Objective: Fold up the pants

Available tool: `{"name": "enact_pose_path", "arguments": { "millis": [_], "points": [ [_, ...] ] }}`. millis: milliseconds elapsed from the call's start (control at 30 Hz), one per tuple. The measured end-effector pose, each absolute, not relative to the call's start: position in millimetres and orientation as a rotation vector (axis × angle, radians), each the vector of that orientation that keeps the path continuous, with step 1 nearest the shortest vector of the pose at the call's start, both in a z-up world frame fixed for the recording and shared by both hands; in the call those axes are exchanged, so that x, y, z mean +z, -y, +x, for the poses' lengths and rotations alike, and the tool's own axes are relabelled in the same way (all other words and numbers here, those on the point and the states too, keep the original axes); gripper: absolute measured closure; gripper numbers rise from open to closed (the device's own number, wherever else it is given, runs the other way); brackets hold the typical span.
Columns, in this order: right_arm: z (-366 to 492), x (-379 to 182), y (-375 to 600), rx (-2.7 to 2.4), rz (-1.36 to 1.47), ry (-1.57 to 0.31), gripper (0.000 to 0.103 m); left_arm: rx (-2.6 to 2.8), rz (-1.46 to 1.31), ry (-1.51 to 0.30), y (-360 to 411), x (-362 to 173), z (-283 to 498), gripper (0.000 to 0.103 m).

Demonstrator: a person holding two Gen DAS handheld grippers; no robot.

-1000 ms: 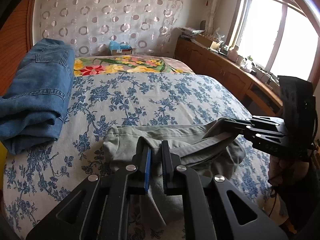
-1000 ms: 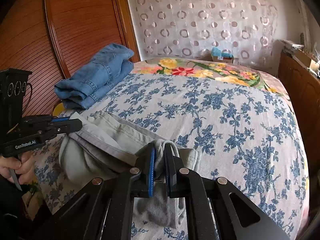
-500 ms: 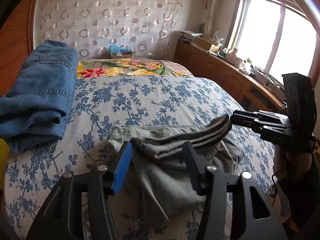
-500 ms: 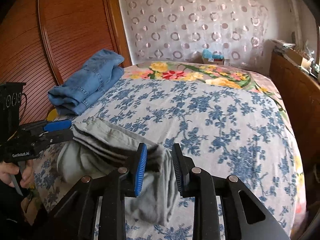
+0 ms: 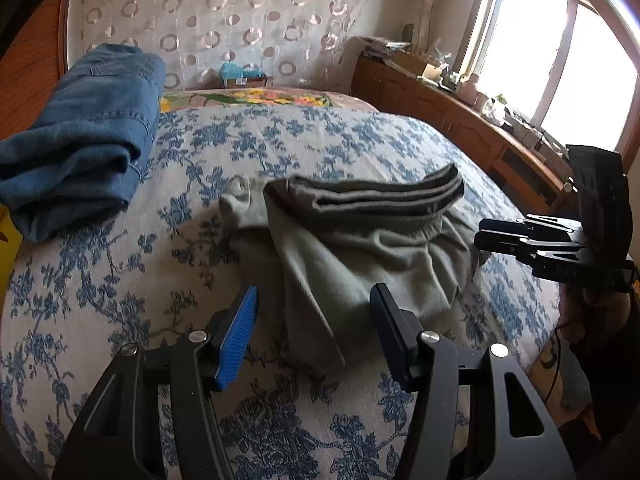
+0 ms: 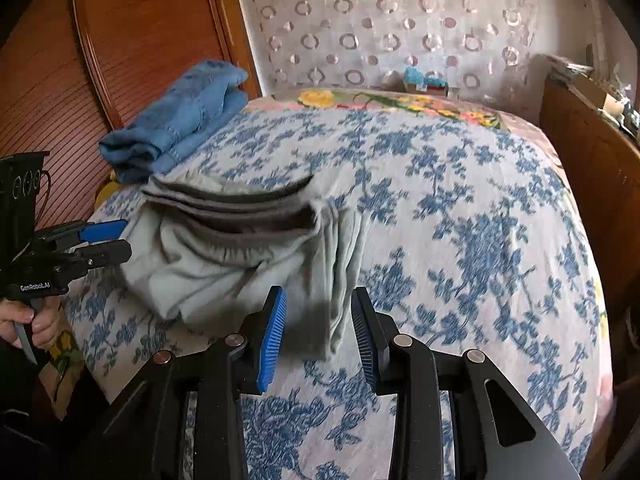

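The grey-green pants [image 5: 360,240] lie in a folded, rumpled bundle on the blue-flowered bedspread [image 5: 280,140], waistband layers stacked on top. They also show in the right wrist view [image 6: 240,248]. My left gripper [image 5: 312,328] is open and empty, just short of the bundle's near left edge. My right gripper [image 6: 318,328] is open and empty at the bundle's near right edge. Each gripper shows in the other's view, the right one [image 5: 484,236] and the left one [image 6: 116,240], both beside the bundle and apart from it.
Folded blue jeans [image 5: 80,140] lie at the bed's left edge by the wooden headboard [image 6: 120,40]. A yellow-flowered blanket [image 6: 400,102] covers the far end. A wooden cabinet [image 5: 460,128] with clutter runs under the window on the right.
Both grippers were shut on the pants' waistband, then opened and let go. They have pulled back toward me, and the pants now rest on the bed.
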State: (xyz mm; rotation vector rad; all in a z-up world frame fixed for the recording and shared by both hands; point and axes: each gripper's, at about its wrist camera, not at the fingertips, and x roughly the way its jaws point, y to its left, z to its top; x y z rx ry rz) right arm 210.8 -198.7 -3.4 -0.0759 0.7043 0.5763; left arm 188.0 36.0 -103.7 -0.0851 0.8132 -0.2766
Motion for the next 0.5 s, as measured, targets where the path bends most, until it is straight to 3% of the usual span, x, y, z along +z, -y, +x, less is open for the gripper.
{"name": "enact_pose_path", "arguments": {
  "millis": [267,333,400,500],
  "points": [
    [211.6,-12.1,189.1,0.587,-0.093,-0.735,0.068,-0.24,-0.056,-0.852,-31.1,-114.5,192.1,0.044],
    [210.6,-14.5,190.0,0.588,-0.1,-0.734,0.089,-0.233,-0.047,-0.851,-30.5,-115.4,191.8,0.044],
    [209.0,-14.5,191.9,0.606,-0.106,-0.728,0.098,-0.229,-0.044,-0.851,-31.1,-116.9,192.2,0.044],
    [202.5,-10.5,199.7,0.586,-0.109,-0.684,0.099,-0.232,-0.052,-0.855,-31.8,-119.3,192.3,0.044]
  ]
}}
